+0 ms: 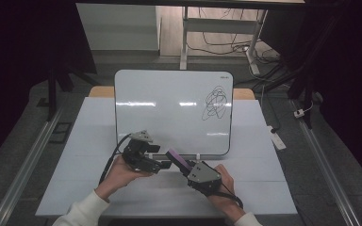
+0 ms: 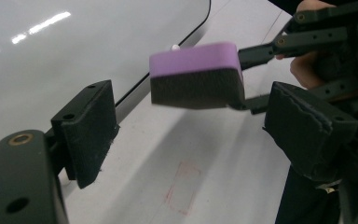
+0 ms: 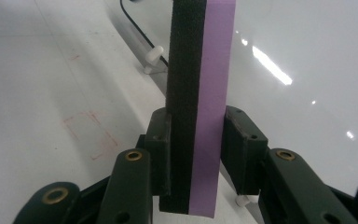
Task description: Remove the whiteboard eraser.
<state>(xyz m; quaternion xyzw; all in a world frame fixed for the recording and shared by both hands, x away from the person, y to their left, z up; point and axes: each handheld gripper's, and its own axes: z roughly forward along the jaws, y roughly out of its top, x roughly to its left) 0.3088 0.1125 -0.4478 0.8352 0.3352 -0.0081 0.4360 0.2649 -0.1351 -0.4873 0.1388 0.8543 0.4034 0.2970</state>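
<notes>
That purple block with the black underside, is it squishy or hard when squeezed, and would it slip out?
The eraser looks like light foam and probably gives a little. The right gripper clamps its flat sides, so slipping seems unlikely. Its black felt face probably drags on the whiteboard.

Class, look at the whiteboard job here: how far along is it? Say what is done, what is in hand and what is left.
Done: the right gripper is shut on the purple eraser. In hand: it holds the eraser low in front of the whiteboard, with the open left gripper beside it. Left: the black scribble looks untouched, so all the wiping remains.
</notes>
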